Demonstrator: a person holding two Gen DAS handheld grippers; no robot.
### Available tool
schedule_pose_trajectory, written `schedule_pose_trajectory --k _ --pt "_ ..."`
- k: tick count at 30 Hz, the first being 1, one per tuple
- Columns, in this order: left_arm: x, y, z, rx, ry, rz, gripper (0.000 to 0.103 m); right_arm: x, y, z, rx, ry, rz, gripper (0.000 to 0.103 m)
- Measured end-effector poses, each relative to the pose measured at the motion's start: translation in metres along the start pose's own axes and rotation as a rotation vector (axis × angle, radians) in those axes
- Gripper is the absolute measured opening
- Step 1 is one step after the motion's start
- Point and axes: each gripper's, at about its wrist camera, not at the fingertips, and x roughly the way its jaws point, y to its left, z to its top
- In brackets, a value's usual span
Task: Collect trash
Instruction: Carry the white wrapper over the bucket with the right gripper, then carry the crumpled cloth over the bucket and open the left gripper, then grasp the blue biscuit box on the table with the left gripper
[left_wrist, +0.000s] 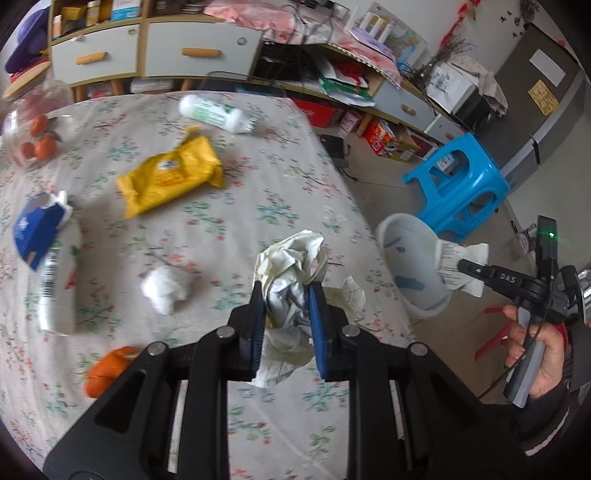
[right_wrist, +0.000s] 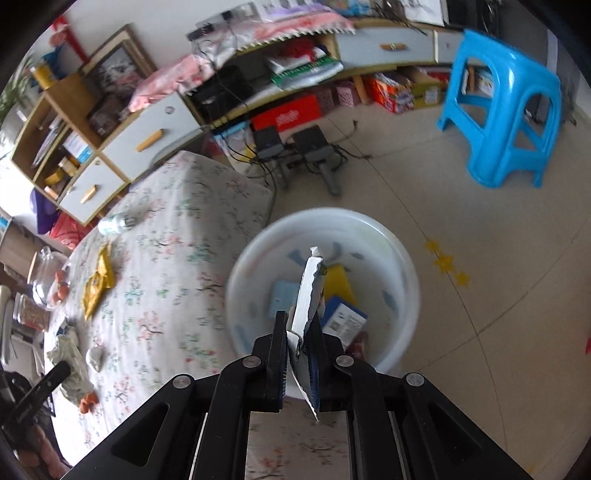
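Crumpled paper (left_wrist: 291, 273) is gripped by the left claw (left_wrist: 287, 295) above the bench (left_wrist: 258, 192). A torn paper scrap (right_wrist: 308, 295) is pinched in the right claw (right_wrist: 300, 332), directly over the white bin (right_wrist: 406, 295).

Soft, even daylight fills both wrist views, bright enough to keep colours clear, with no hard shadows on the flowered tablecloth (left_wrist: 207, 229). In the right wrist view the light washes out at the far left edge, where a bright source bleaches the shelving; a gentle shade falls across the cloth's far corner. A glossy sheen marks the blue stool (right_wrist: 506, 110). Motion blur smears much of the scene: the white basin (right_wrist: 325, 280) has a soft rim, and the yellow packet (left_wrist: 170, 177) and the bottle (left_wrist: 59, 280) on the table lose their print. Fisheye distortion bends cabinets and floor lines, and black vignetting rings every corner.
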Motion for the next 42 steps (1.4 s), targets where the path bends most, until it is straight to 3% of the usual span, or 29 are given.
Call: schedule_pose_trajectory --k 3,4,5,10,15,20,23,25,26,30,33,42 --pt "0.014 -0.028 0.0 0.048 0.014 -0.014 0.024 0.0 -0.014 -0.001 0.014 0.011 -0.007 0.041" --pt "0.018 -0.036 0.0 0.063 0.02 -0.015 0.024 -0.003 -0.018 -0.002 0.018 0.007 -0.01 0.055" --pt "0.023 -0.044 0.001 0.078 0.027 -0.015 0.024 -0.007 -0.022 -0.002 0.018 -0.003 -0.007 0.058" --pt "0.057 -0.091 0.007 0.132 0.066 -0.051 0.024 -0.022 -0.044 -0.008 0.024 -0.036 -0.041 0.061" --pt "0.092 -0.133 0.013 0.152 0.118 -0.095 0.024 -0.036 -0.081 -0.011 0.11 -0.052 -0.036 0.061" --pt "0.105 -0.158 0.017 0.184 0.113 -0.117 0.025 -0.046 -0.105 -0.011 0.164 -0.072 -0.025 0.063" --pt "0.106 -0.164 0.02 0.202 0.092 -0.157 0.041 -0.047 -0.108 -0.009 0.167 -0.073 -0.02 0.063" --pt "0.103 -0.164 0.019 0.213 0.073 -0.123 0.077 -0.047 -0.106 -0.008 0.163 -0.077 -0.017 0.065" --pt "0.1 -0.164 0.019 0.218 0.054 -0.102 0.084 -0.047 -0.104 -0.009 0.162 -0.08 -0.019 0.067" --pt "0.093 -0.16 0.02 0.253 0.039 -0.023 0.085 -0.047 -0.097 -0.007 0.149 -0.088 -0.025 0.07" --pt "0.086 -0.153 0.022 0.254 0.027 0.013 0.095 -0.045 -0.091 -0.006 0.144 -0.082 -0.025 0.071" --pt "0.057 -0.122 0.018 0.257 -0.02 0.066 0.101 -0.044 -0.062 -0.008 0.09 -0.081 -0.02 0.082"
